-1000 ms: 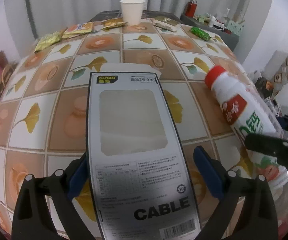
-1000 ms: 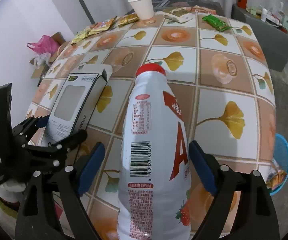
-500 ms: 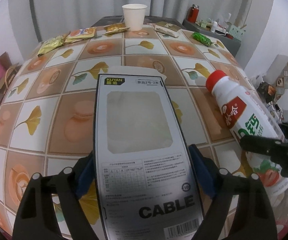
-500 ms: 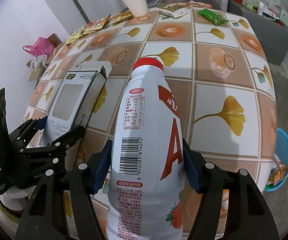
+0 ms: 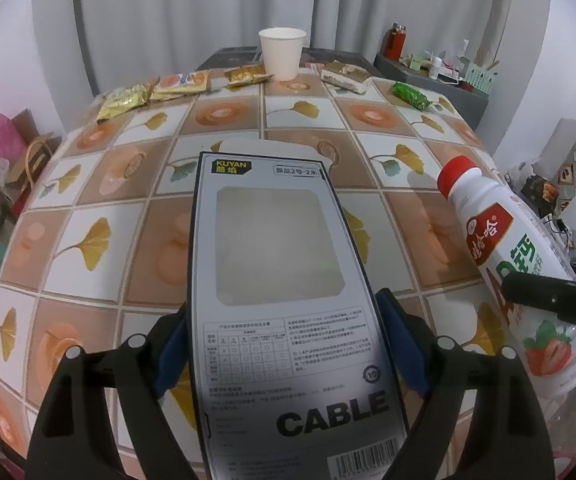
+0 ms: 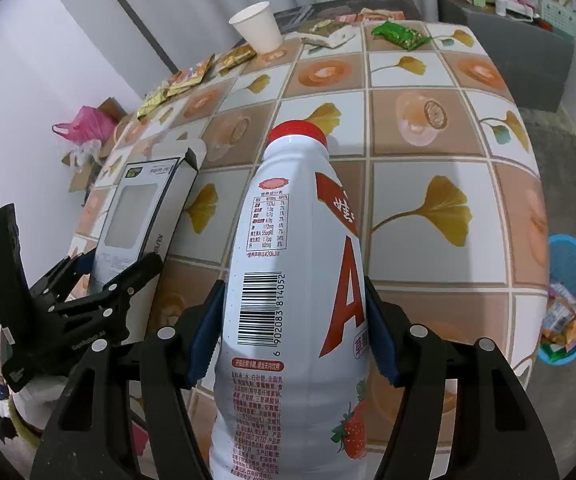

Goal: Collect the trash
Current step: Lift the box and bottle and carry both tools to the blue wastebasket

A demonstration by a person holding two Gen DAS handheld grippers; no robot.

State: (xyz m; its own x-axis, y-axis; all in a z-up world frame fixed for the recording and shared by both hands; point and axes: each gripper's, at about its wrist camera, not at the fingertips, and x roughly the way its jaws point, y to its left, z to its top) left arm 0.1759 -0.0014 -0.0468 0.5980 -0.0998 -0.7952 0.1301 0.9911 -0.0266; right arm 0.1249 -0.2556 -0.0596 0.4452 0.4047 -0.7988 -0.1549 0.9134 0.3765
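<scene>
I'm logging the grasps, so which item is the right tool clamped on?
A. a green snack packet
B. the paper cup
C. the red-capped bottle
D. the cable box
C: the right tool has both blue pads pressed against the red-capped bottle.

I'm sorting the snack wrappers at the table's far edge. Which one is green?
The green wrapper, lying alone right of the paper cup; the gold and orange wrappers lie left of it.

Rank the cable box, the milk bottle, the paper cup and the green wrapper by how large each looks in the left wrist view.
1. cable box
2. milk bottle
3. paper cup
4. green wrapper
Nearness inflates the first two.
</scene>
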